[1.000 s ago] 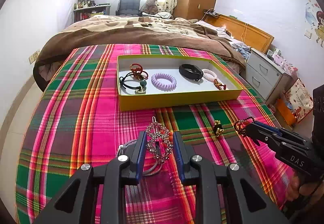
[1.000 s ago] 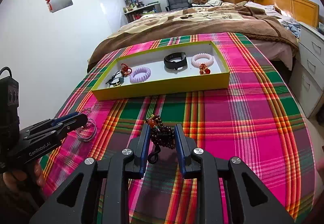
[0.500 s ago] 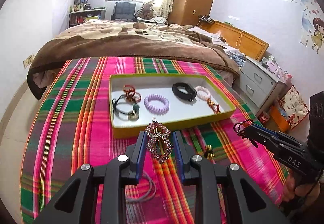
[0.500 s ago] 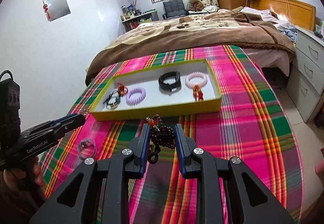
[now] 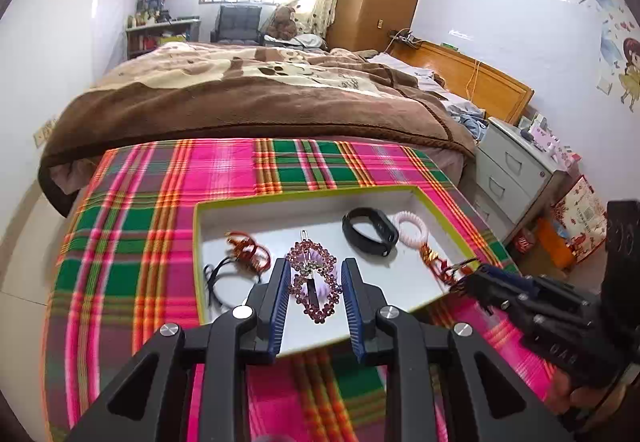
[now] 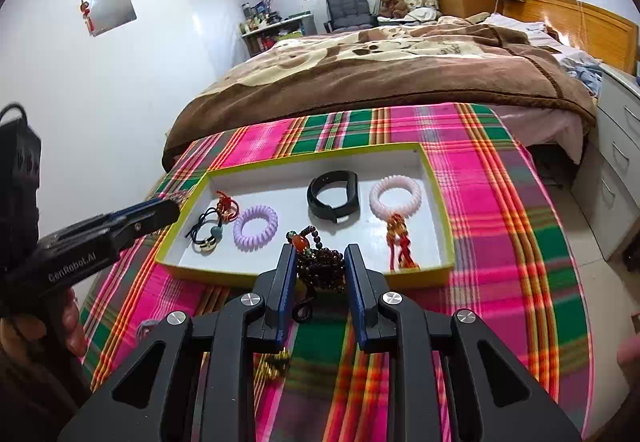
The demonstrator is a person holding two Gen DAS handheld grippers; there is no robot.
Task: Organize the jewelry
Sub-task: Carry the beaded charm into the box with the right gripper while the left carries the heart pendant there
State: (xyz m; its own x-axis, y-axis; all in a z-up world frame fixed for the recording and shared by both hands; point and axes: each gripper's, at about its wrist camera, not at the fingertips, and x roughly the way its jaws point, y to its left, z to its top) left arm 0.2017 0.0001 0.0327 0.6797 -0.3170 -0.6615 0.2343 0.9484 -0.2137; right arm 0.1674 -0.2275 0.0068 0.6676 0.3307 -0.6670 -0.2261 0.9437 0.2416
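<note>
My left gripper (image 5: 314, 274) is shut on a pink rhinestone hair clip (image 5: 314, 284), held in the air over the near part of the yellow-rimmed white tray (image 5: 202, 242). My right gripper (image 6: 320, 262) is shut on a dark beaded bracelet (image 6: 320, 266) with an orange bead, at the tray's (image 6: 446, 238) near rim. In the tray lie a black band (image 6: 334, 196), a pink coil tie (image 6: 396, 196), a lilac coil tie (image 6: 256, 222), a red-gold charm (image 6: 402, 242), a black hair tie (image 6: 206, 232) and a red knot (image 6: 226, 204). Each gripper shows in the other's view, the left gripper (image 6: 168, 208) and the right gripper (image 5: 468, 278).
The tray rests on a pink and green plaid cloth (image 6: 500, 202). A small gold and black piece (image 6: 274, 364) and a grey ring (image 6: 146, 328) lie on the cloth under my right gripper. A brown blanket (image 5: 240, 102) covers the bed beyond. White drawers (image 5: 512, 178) stand at the right.
Both grippers have risen and moved forward toward the tray with their pieces. The hair clip now hangs over the tray; the bracelet has reached its near rim.
</note>
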